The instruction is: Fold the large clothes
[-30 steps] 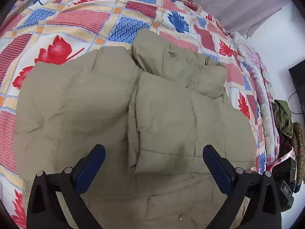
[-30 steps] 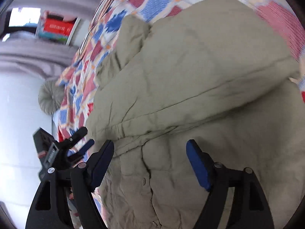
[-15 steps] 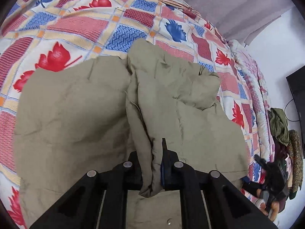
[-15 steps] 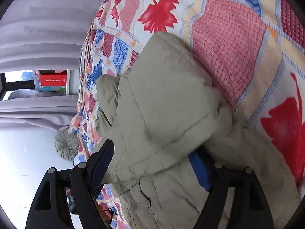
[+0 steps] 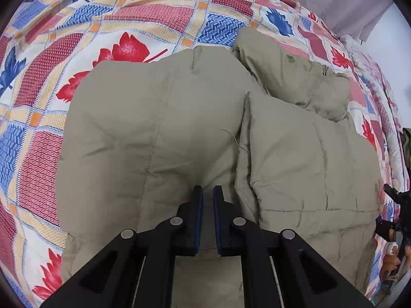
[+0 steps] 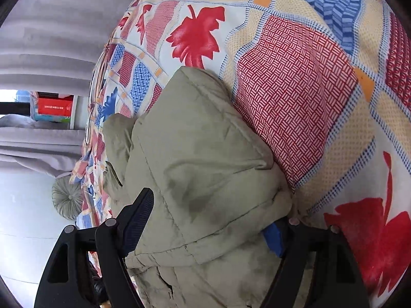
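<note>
Left wrist view first: nearest to us, the left gripper (image 5: 208,190) points steeply down at the khaki padded jacket (image 5: 159,133). Its blue-faced jaws are drawn almost together, and creases in the cloth run in to the tips, so we read it as pinching a thin fold of the jacket. Beyond the tips the jacket lies spread on the patchwork bedspread (image 5: 143,20). A flat panel lies to the left, and a folded flap lies over the jacket to the right. Past the flap, a bunched part lies toward the far edge of the bed. At the right edge we see a person's fingers (image 5: 391,250) on a black tool.

From the right wrist, the right gripper (image 6: 210,210) stands wide apart, with a thick puffed end of the jacket (image 6: 200,154) bulging between the fingers. One finger lies just beside the fabric and the other blue pad is tucked under the overhanging fold; we see no squeeze. This view alone shows dark smudges on the cloth. Farther off are a round tufted cushion (image 6: 67,200), grey curtains (image 6: 51,38) and a red box (image 6: 55,106).
</note>
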The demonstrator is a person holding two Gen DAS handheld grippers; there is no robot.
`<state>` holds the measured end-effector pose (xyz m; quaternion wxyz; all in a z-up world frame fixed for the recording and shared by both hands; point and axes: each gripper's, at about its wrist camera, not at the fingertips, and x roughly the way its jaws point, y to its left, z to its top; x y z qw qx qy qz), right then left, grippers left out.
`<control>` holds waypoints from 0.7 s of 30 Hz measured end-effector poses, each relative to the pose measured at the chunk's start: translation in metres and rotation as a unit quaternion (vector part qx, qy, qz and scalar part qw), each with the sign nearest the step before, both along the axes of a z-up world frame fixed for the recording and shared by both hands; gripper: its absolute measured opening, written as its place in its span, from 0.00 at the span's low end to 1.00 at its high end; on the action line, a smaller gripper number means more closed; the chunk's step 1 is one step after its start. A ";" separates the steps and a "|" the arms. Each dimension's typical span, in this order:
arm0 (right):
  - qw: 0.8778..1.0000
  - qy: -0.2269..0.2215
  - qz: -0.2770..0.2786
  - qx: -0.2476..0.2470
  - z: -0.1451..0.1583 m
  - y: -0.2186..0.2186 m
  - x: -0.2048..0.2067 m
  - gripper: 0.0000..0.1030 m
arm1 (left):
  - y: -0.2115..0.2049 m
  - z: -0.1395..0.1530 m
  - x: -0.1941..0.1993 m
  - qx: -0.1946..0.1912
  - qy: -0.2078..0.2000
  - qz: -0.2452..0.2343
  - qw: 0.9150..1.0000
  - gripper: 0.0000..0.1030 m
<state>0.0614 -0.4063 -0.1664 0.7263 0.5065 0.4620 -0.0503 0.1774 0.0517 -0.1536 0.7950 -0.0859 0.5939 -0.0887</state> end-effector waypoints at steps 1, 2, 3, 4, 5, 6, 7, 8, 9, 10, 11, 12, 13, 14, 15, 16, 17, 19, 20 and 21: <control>1.000 0.001 0.005 -0.003 0.002 0.002 0.000 0.78 | 0.000 0.003 -0.002 0.007 -0.002 -0.002 1.000 0.11; 1.000 0.002 0.011 -0.007 0.005 0.004 0.000 0.78 | 0.001 0.007 -0.003 0.004 -0.005 0.000 1.000 0.12; 1.000 0.004 0.015 -0.010 0.007 0.005 0.000 0.78 | 0.002 0.012 -0.003 -0.005 -0.006 0.003 1.000 0.12; 1.000 0.005 0.017 -0.010 0.008 0.005 0.000 0.78 | 0.004 0.017 -0.003 -0.024 -0.007 0.006 1.000 0.12; 1.000 0.007 0.017 -0.008 0.009 0.005 0.000 0.78 | 0.005 0.022 -0.002 -0.048 -0.008 0.009 0.999 0.12; 1.000 0.009 0.016 -0.006 0.009 0.005 0.000 0.78 | 0.006 0.026 -0.001 -0.067 -0.010 0.012 0.998 0.12; 1.000 0.011 0.016 -0.004 0.008 0.004 0.000 0.78 | 0.005 0.030 0.001 -0.078 -0.012 0.015 0.997 0.12; 1.000 0.012 0.015 -0.003 0.007 0.004 0.000 0.78 | 0.003 0.033 0.003 -0.084 -0.016 0.015 0.996 0.12; 1.000 0.012 0.014 -0.003 0.006 0.004 0.000 0.78 | 0.000 0.035 0.004 -0.084 -0.019 0.013 0.996 0.12; 1.000 0.013 0.013 -0.002 0.006 0.005 0.000 0.78 | -0.004 0.035 0.006 -0.083 -0.019 0.007 0.996 0.12; 1.000 0.013 0.012 -0.001 0.005 0.006 0.000 0.78 | -0.010 0.033 0.009 -0.083 -0.015 0.001 0.996 0.12; 1.000 0.014 0.012 -0.001 0.004 0.007 0.002 0.78 | -0.016 0.028 0.012 -0.087 -0.002 -0.008 0.996 0.12; 1.000 0.015 0.010 0.000 0.004 0.007 0.002 0.78 | -0.021 0.022 0.014 -0.093 0.012 -0.014 0.996 0.12; 1.000 0.015 0.009 0.002 0.003 0.007 0.001 0.78 | -0.027 0.017 0.016 -0.097 0.023 -0.017 0.995 0.12; 1.000 0.015 0.009 0.003 0.003 0.007 0.002 0.78 | -0.030 0.013 0.015 -0.099 0.028 -0.017 0.995 0.12; 1.000 0.014 0.009 0.005 0.002 0.007 0.001 0.78 | -0.033 0.010 0.016 -0.101 0.029 -0.016 0.994 0.12; 1.000 0.014 0.010 0.006 0.002 0.006 0.001 0.78 | -0.035 0.009 0.015 -0.110 0.030 -0.015 0.993 0.12; 1.000 0.016 0.014 0.008 0.002 0.006 0.001 0.78 | -0.036 0.005 0.015 -0.123 0.036 -0.014 0.992 0.12; 1.000 0.017 0.018 0.008 0.001 0.006 0.002 0.78 | -0.037 0.002 0.015 -0.111 0.036 -0.012 0.993 0.12; 1.000 0.018 0.020 0.008 0.001 0.006 0.002 0.78 | -0.039 -0.001 0.013 -0.081 0.037 -0.010 0.996 0.12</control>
